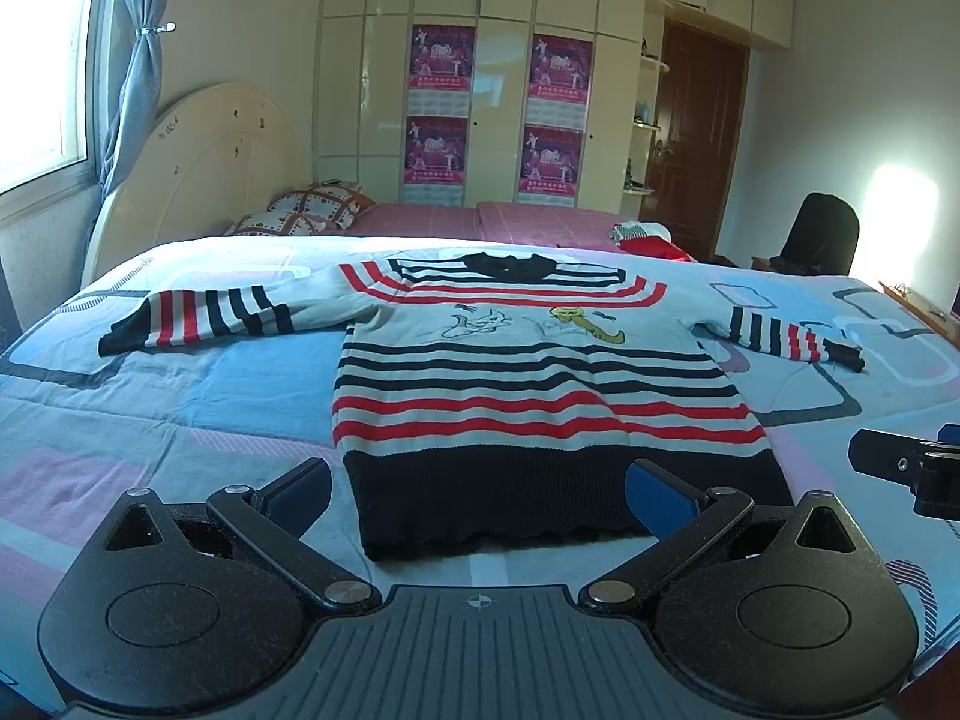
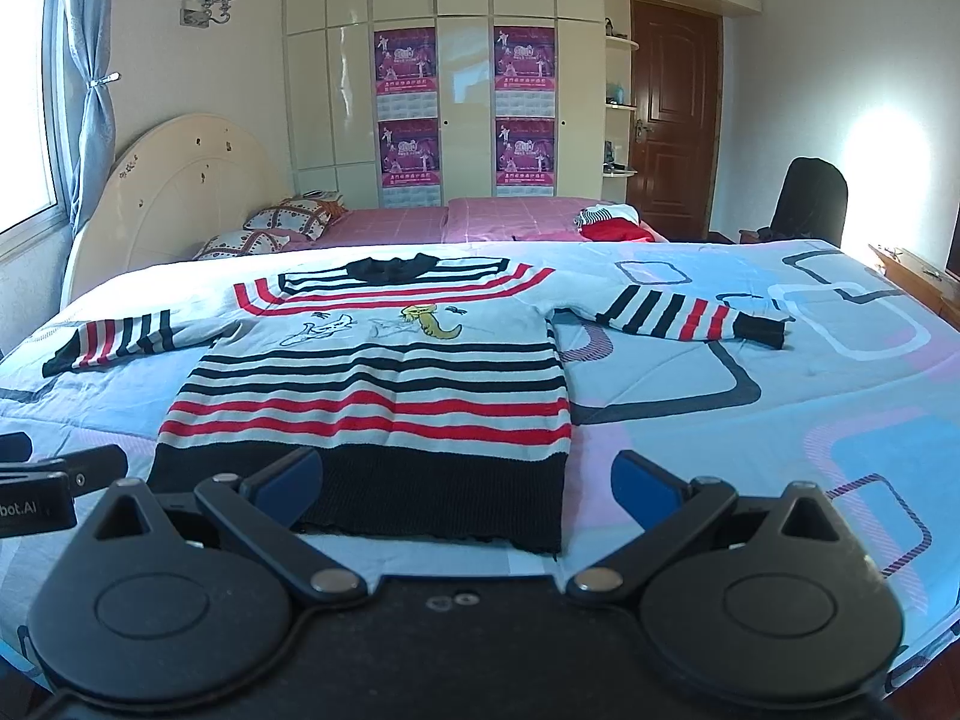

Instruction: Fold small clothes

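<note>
The sweater lies flat on the bed, unfolded. Both tongs, left and right, hover spread and empty by its hem; a sleeve likely comes first.

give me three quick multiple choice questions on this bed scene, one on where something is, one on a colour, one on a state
1. Where does the striped sweater lie?
A. flat on the patterned bedspread
B. on the dark chair
C. hung on the door

2. What colour is the sweater's bottom hem band?
A. yellow
B. black
C. pink

3. How are its sleeves?
A. folded across the chest
B. tucked under the body
C. spread out to each side

Answers: 1 A, it lies flat on the bedspread. 2 B, the hem nearest both open grippers, left and right, is black. 3 C, the sleeves extend sideways, unfolded.
</note>
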Tool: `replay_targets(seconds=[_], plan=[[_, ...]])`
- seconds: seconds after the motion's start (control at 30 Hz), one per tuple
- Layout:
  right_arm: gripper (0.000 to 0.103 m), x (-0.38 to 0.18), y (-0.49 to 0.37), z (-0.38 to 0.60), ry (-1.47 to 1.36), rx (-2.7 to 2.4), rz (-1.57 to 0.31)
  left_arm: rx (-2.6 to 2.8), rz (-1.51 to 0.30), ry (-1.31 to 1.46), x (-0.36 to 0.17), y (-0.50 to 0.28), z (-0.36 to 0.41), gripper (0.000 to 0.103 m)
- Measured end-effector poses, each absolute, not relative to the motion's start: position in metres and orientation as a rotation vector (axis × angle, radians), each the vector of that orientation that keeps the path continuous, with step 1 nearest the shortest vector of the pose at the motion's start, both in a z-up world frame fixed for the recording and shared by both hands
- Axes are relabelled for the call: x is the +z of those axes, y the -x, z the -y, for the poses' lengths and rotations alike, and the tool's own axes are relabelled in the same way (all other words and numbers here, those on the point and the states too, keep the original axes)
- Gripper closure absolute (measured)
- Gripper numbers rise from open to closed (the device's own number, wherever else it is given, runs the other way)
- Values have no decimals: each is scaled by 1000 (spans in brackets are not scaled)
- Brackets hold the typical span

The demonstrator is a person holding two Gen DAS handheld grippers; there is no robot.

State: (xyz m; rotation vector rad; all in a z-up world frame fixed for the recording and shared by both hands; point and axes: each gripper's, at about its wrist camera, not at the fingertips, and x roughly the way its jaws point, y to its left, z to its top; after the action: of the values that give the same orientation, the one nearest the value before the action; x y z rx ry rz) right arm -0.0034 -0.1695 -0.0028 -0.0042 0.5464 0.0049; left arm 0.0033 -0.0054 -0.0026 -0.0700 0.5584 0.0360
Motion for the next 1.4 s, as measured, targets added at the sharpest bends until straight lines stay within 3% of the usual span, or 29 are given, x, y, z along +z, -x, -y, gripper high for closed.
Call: replay_targets(seconds=[0.97, 1.13, 1.4], plan=[[0, -3, 3, 170, 3, 9, -548, 48, -564, 59, -2, -4, 3, 0], [0, -1, 4, 173, -29, 12, -531, -29, -549, 217, 0, -11, -10, 0], [4, 10, -37, 255, -226, -74, -380, -63, -492, 268, 4, -90, -8, 0]])
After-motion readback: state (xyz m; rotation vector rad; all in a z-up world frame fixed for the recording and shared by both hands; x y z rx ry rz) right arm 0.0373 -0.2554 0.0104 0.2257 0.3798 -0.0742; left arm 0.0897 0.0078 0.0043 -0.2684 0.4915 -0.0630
